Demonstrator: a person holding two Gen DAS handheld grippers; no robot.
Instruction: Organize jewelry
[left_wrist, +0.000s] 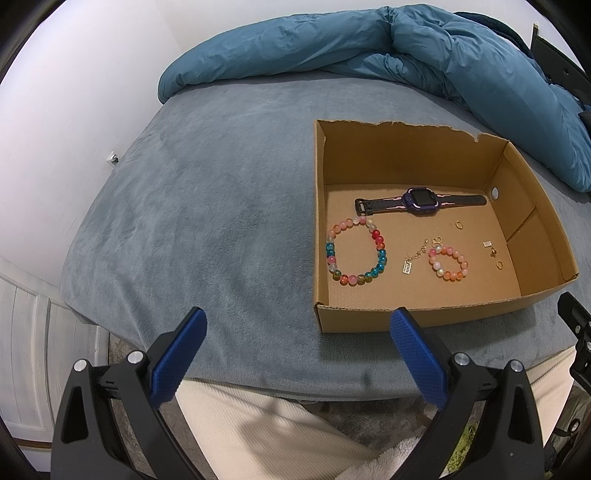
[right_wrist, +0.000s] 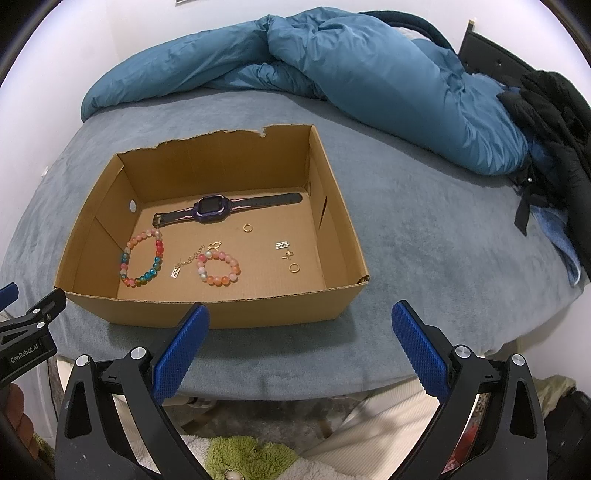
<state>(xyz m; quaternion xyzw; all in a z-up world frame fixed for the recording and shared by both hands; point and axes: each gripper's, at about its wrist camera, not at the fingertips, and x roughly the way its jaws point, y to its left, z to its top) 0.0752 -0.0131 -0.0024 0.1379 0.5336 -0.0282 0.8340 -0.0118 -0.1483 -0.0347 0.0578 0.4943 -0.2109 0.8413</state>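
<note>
An open cardboard box (left_wrist: 413, 317) (right_wrist: 207, 314) sits on the grey-blue bed. Inside lie a purple watch (left_wrist: 421, 199) (right_wrist: 212, 211), a large multicoloured bead bracelet (left_wrist: 356, 254) (right_wrist: 142, 258), a small pink-orange bead bracelet (left_wrist: 448, 263) (right_wrist: 218, 267), a thin gold chain with a tag (left_wrist: 415, 258) (right_wrist: 184, 264), two gold rings (left_wrist: 459, 224) (right_wrist: 294, 268) and small charms (right_wrist: 282, 245). My left gripper (left_wrist: 299, 325) hovers open just in front of the box's near left corner. My right gripper (right_wrist: 301, 321) hangs open before the box's near right corner. Both hold nothing.
A rumpled teal duvet (left_wrist: 369, 48) (right_wrist: 332, 66) lies across the back of the bed. Dark clothing (right_wrist: 554, 122) is heaped at the far right. A person's cream trousers (left_wrist: 258, 424) are below the bed's front edge. A white wall (left_wrist: 74, 92) runs along the left.
</note>
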